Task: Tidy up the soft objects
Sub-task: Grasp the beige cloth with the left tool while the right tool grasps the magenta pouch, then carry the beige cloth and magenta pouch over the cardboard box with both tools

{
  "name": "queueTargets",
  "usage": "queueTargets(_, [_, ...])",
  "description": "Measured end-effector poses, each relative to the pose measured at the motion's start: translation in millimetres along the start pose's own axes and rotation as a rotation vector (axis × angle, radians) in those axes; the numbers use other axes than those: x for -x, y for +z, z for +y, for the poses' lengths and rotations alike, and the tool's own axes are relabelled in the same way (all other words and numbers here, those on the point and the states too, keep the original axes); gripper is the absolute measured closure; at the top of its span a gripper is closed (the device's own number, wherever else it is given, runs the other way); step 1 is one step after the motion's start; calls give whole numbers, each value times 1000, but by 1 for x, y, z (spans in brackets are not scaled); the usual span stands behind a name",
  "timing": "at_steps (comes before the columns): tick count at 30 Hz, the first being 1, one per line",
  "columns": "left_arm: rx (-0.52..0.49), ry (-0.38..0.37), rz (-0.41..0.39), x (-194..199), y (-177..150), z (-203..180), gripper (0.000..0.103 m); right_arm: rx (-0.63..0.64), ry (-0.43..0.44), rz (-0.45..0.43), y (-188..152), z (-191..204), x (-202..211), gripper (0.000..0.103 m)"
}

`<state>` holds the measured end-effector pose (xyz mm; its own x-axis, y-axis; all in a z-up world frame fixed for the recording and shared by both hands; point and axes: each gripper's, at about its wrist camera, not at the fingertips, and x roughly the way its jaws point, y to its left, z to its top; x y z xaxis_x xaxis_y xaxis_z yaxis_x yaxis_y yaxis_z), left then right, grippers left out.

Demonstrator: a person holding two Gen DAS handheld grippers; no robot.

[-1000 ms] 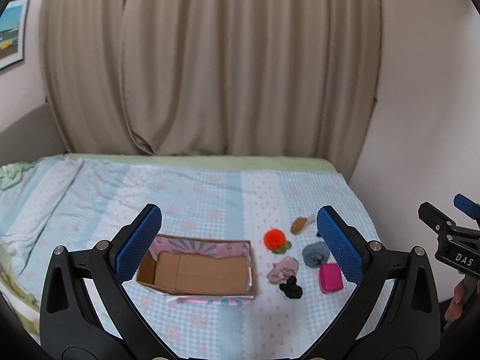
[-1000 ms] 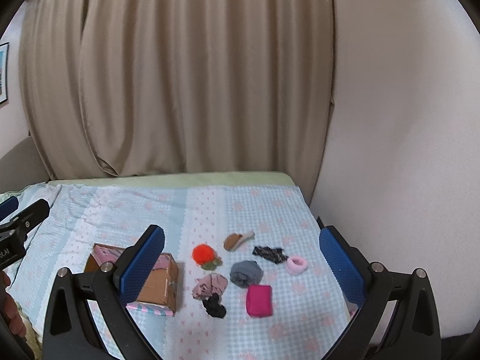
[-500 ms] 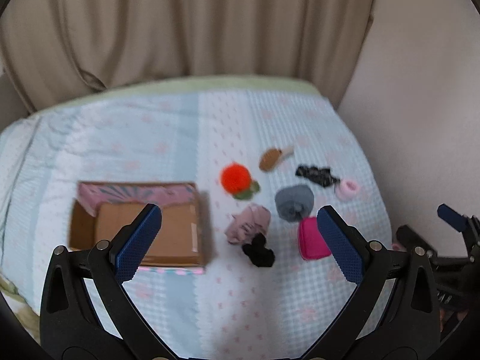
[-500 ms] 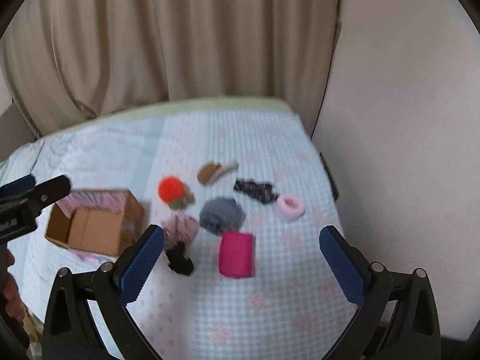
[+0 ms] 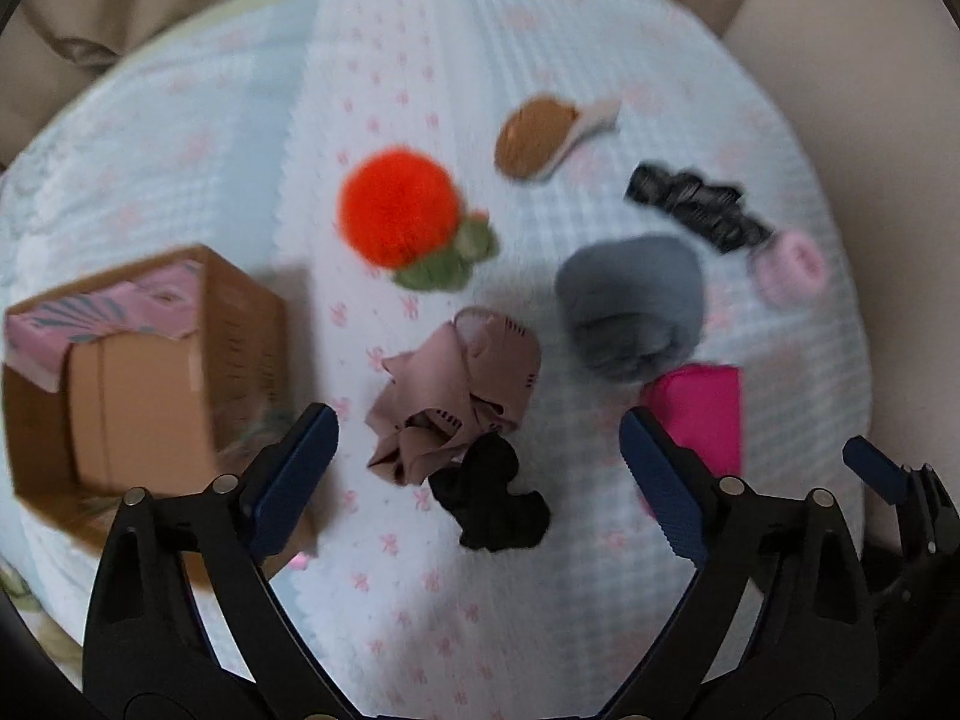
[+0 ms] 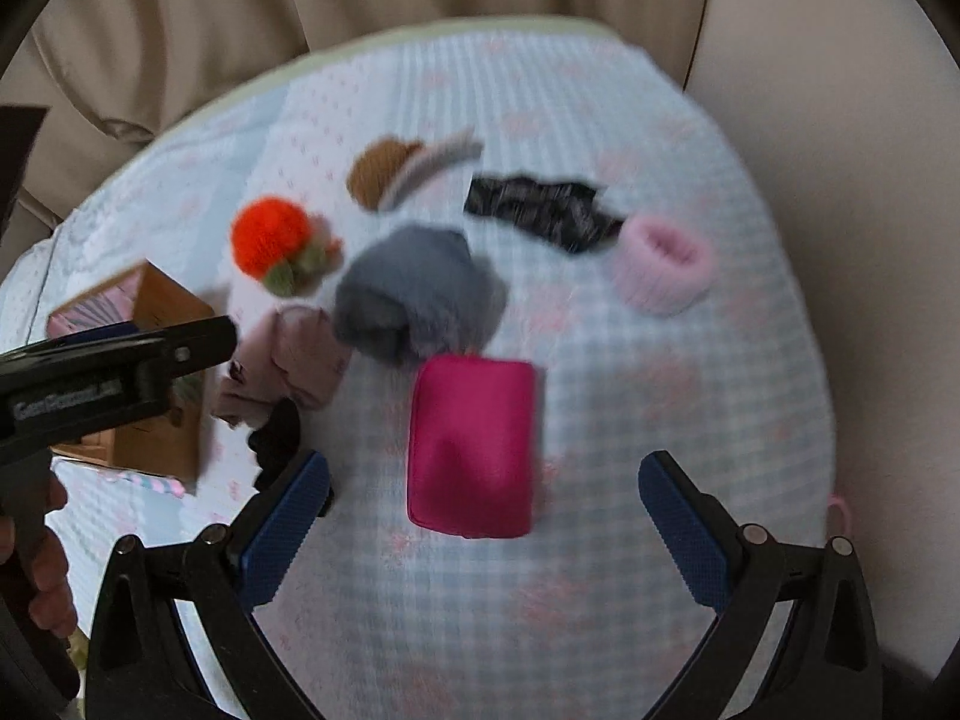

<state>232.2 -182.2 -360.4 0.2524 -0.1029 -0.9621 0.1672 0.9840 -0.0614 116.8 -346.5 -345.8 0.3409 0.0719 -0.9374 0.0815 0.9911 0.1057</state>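
Note:
Several soft items lie on the bed: an orange pompom, a brown sock, a black lace piece, a grey bundle, a pink scrunchie, a magenta pouch, a mauve cloth and a black scrunchie. My left gripper is open, hovering over the mauve cloth and black scrunchie. My right gripper is open, hovering over the magenta pouch. The open cardboard box stands at the left.
The bed has a light blue checked cover with pink bows. Beige curtains hang behind it and a beige wall borders its right edge. The left gripper's body shows at the left of the right wrist view.
Both grippers have dropped down and forward toward the soft items, which now look much larger. Both stay open and empty.

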Motion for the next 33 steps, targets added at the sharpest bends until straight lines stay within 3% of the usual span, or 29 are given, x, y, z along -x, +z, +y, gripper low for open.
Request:
queueTargets(4, [-4,18,69,-47,3,4,12,-12,1,62,-2,4,-37,0])
queueTargets(10, [8,6,142,-88,4,15,18,-22,-7,121,0,7,-74,3])
queueTargets(15, [11,-19,192,-110,-3,18,35,-41,-10,156,1,7,-92,10])
queueTargets(18, [7,-16,190,-112,-4,22,51,-35,-16,176,2,10,-98,23])
queueTargets(20, [14,-22,184,-110,-4,27,64,-20,-58,193,3,13,-101,37])
queueTargets(23, [34,-41,174,-107,-3,36,74,-34,-55,189,3,13,-102,45])
queueTargets(28, [23,-42,131,-95,-1,38,77,-29,-49,169,2,17,-92,53])
queueTargets(33, [18,-44,76,-68,0,36,77,-47,-42,135,5,13,-68,55])
